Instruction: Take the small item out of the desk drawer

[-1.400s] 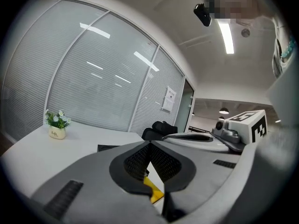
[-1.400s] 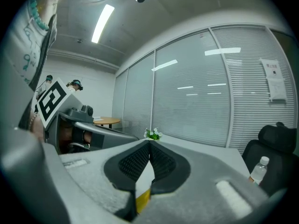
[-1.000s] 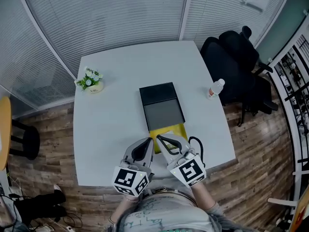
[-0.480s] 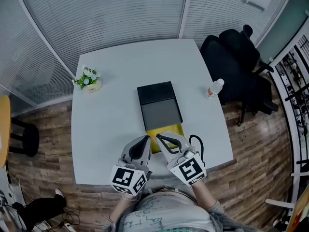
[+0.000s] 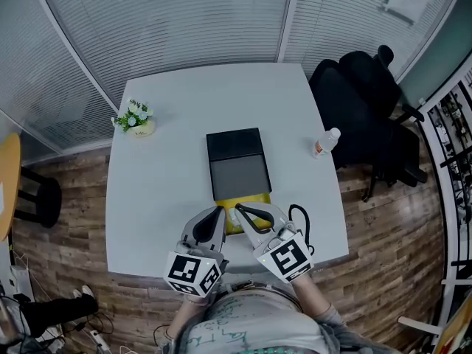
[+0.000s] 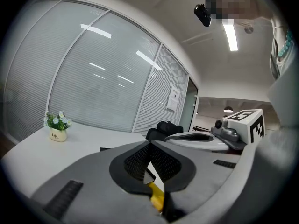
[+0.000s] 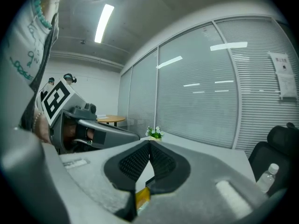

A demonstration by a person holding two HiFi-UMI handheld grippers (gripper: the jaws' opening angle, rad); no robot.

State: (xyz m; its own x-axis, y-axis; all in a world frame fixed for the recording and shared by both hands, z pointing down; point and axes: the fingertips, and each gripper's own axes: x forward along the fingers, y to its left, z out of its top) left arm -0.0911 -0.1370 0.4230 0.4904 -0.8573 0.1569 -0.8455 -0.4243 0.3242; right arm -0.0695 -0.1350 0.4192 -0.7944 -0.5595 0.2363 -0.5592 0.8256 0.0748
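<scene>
A white square worktop with rounded corners [image 5: 158,198] fills the middle of the head view, standing on a wood-plank floor [image 5: 383,220] in front of slatted grey blinds [image 5: 169,28]. A black padded office chair [image 5: 361,102] stands off the worktop's far right corner.

In the middle of the worktop sits a flat black desk drawer unit [image 5: 234,144]. Its grey drawer [image 5: 240,177] is pulled out toward the person.

The left hand-held gripper [image 5: 219,212] and the right hand-held gripper [image 5: 237,209] are held side by side over the near edge of the worktop, each with a marker cube at its back. Both point at the drawer's near end. In the left gripper view the two ribbed black pads meet at their tips, with nothing clamped between them. In the right gripper view the pads are likewise pressed together and hold nothing.

A flat yellow piece [image 5: 252,200] lies at the near end of the pulled-out drawer, just beyond the tips of both grippers and partly covered by them in the head view. Each gripper view shows a sliver of it through the gap below the closed pads. Whether this is the small item itself I cannot tell.

A small pot of white flowers and green leaves [image 5: 135,119] stands near the worktop's far left corner. A clear plastic bottle [image 5: 324,141] stands near the right edge, well apart from the drawer.
</scene>
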